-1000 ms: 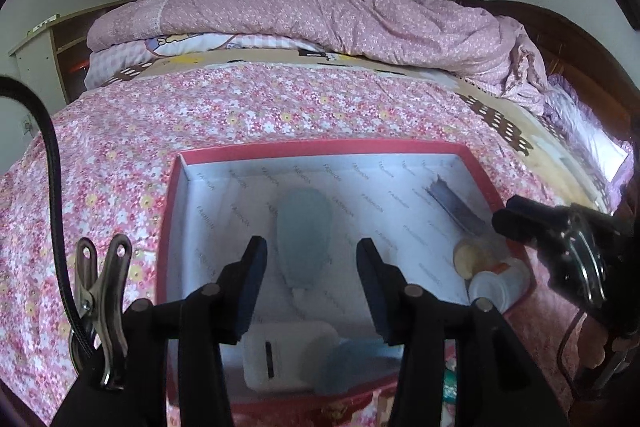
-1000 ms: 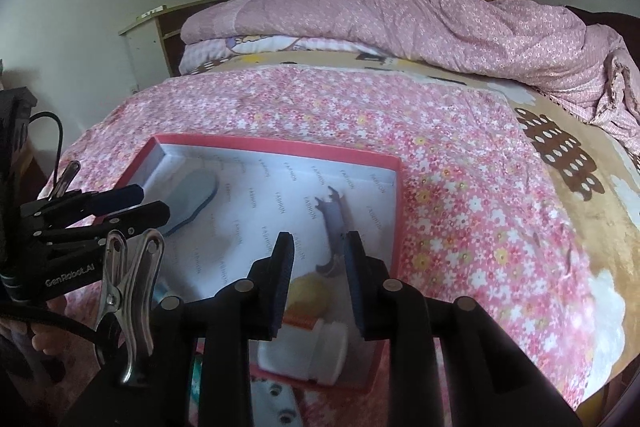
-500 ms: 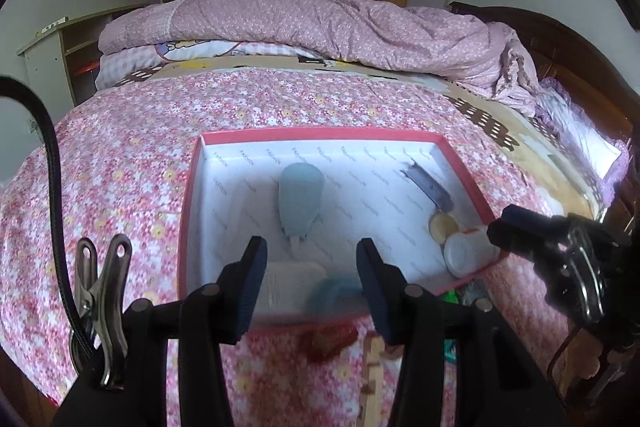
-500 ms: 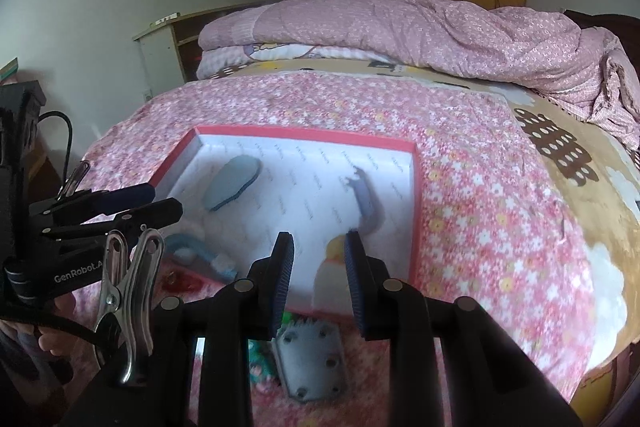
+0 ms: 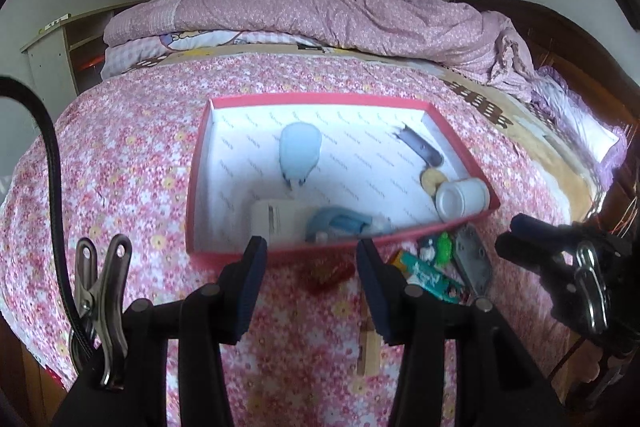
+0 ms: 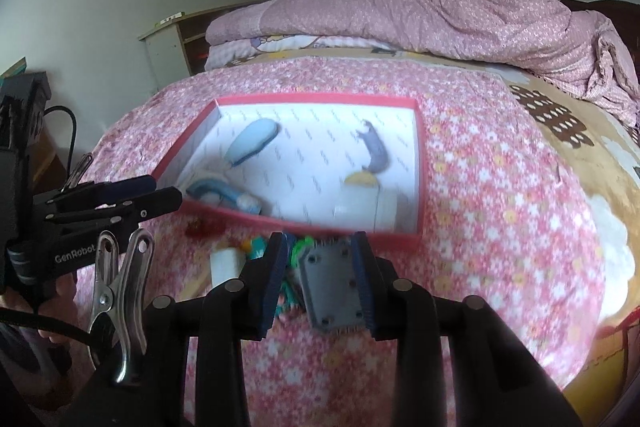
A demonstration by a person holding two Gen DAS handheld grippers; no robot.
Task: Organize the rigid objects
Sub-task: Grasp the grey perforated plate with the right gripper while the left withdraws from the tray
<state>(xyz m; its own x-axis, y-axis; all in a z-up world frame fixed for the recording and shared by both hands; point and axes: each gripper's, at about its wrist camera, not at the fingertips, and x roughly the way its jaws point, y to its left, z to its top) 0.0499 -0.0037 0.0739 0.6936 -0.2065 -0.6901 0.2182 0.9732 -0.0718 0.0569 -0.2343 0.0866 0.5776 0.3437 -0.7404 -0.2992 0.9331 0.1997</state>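
A red-rimmed box (image 5: 320, 98) (image 6: 316, 99) with a white floor lies on the flowered bedspread. In it are a light blue oval piece (image 5: 300, 155), a grey tool (image 5: 420, 149), a white jar (image 5: 460, 197) and other small items. Before its near edge lie a red item (image 5: 326, 273), a green toy (image 5: 442, 245), a teal packet (image 5: 430, 277) and a grey metal plate (image 5: 474, 263) (image 6: 334, 283). My left gripper (image 5: 312, 287) (image 6: 152, 195) is open over the red item, holding nothing. My right gripper (image 6: 320, 275) (image 5: 520, 239) is opening, with the grey plate showing between its fingers on the bed.
A white cylinder (image 6: 226, 265) and a wooden stick (image 5: 370, 351) lie near the loose items. A heaped pink quilt (image 5: 340, 15) covers the far end of the bed. A dark headboard (image 5: 560, 39) stands at the right, a cabinet (image 6: 172, 47) at the left.
Both grippers have drawn back from the box toward the near edge of the bed. The loose items in front of the box have come into view. The right jaws have widened around the grey plate.
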